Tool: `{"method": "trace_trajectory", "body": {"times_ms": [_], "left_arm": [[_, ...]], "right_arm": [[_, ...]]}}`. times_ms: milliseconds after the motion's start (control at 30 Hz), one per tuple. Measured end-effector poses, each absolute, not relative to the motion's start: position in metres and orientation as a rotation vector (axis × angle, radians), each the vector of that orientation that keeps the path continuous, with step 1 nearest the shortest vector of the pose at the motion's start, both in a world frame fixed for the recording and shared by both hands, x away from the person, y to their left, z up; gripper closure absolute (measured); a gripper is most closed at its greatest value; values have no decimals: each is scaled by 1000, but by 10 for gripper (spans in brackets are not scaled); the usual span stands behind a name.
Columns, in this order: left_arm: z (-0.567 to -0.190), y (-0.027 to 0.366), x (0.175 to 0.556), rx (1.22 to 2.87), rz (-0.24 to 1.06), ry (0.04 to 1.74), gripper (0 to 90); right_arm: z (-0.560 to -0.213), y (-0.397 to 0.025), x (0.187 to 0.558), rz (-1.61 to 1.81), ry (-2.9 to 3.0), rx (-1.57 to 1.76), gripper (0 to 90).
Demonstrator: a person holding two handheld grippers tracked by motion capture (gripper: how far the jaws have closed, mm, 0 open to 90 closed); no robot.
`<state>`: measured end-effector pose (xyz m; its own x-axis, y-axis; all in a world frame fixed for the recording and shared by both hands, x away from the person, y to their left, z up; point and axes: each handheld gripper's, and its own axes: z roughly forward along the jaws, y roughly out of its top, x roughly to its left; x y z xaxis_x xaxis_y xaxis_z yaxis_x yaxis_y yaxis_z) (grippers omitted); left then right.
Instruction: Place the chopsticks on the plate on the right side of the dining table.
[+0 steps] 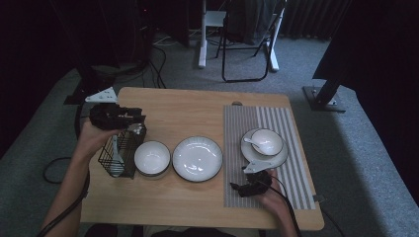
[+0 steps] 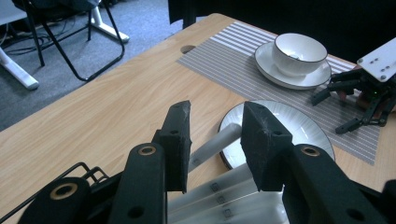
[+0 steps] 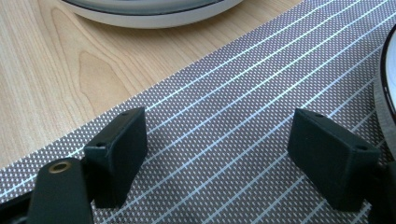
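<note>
- I take the work as setting a place on the wooden table [image 1: 197, 197], and I judge it about half done: on the striped placemat [image 1: 286, 182] a small bowl [image 1: 267, 141] with a white spoon [image 1: 253, 141] inside already sits on a saucer [image 1: 257, 158].
- Left of the placemat, a large white plate [image 1: 197, 158] and a second bowl [image 1: 152, 158] stand on bare wood, so they look not yet placed.
- Far left of the placemat, beside that second bowl, is the black wire cutlery basket [image 1: 118, 153] with pale utensils upright in it; I think this cutlery is what is left to bring over.
- My left gripper [image 1: 129, 117] is over the top of the basket. In the left gripper view its jaws are partly spread around a pale utensil handle [image 2: 215, 144]; the handle lies between the pads [image 2: 180, 140], but I cannot tell if they press it, so I count it as not yet pinched.
- My right gripper [image 1: 237, 188] rests low over the near part of the placemat, just before the saucer, its jaws spread wide and holding nothing.
</note>
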<state>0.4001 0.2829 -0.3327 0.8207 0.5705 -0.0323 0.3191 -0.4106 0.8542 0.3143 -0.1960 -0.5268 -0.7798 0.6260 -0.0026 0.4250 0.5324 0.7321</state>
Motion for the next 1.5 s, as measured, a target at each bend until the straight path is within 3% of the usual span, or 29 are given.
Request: {"method": "trace_trajectory", "body": {"times_ms": [1500], "left_arm": [[-373, 284, 457, 2119, 275, 883, 600]], "right_arm": [[-527, -196, 314, 1091, 2509, 882, 195]]}}
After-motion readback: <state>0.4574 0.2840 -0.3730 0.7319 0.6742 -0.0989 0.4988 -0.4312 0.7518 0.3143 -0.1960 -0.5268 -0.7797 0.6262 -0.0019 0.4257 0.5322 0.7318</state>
